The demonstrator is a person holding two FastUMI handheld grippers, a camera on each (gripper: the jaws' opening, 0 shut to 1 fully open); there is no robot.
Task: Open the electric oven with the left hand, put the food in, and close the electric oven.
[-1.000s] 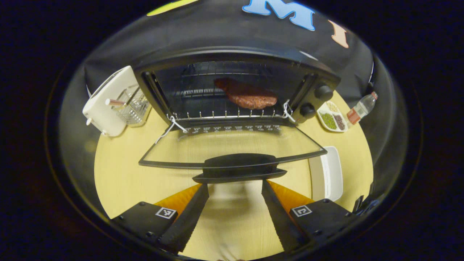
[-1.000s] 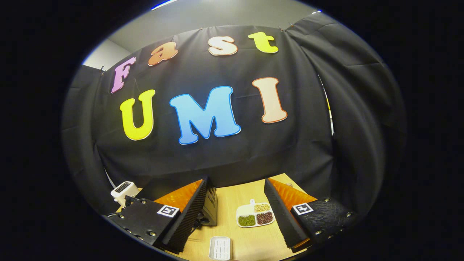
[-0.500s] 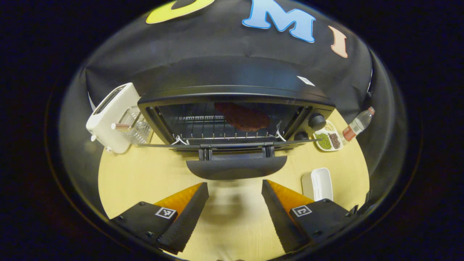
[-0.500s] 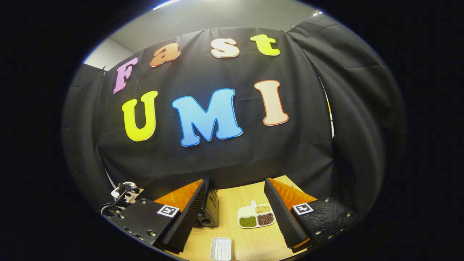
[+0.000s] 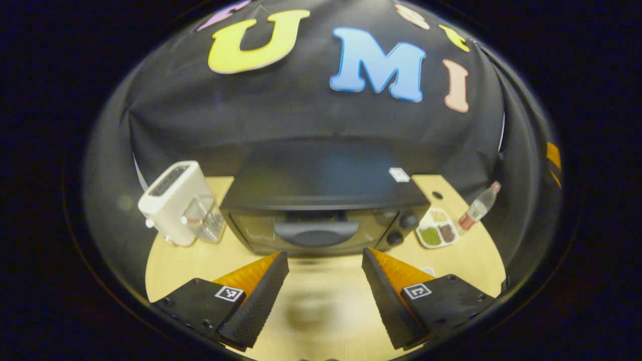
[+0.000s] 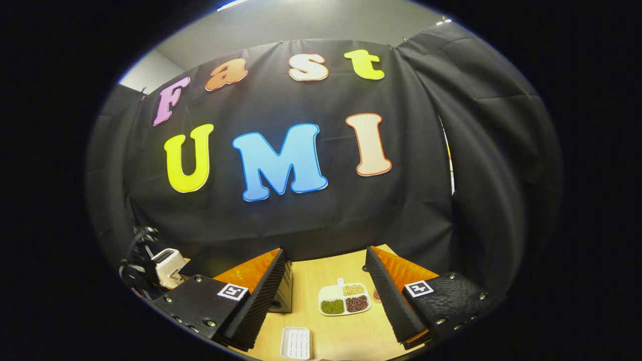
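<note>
The left tongs [image 5: 325, 293] hang apart and empty above the worktop [image 5: 190, 260], clear of the oven [image 5: 321, 210], whose door [image 5: 316, 238] looks shut, so the task seems done. The right tongs [image 6: 326, 296] wait apart, near the divided dish [image 6: 345, 301].

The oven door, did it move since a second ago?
Yes. The oven door swung up from lying flat toward the table and now stands shut against the oven.
</note>
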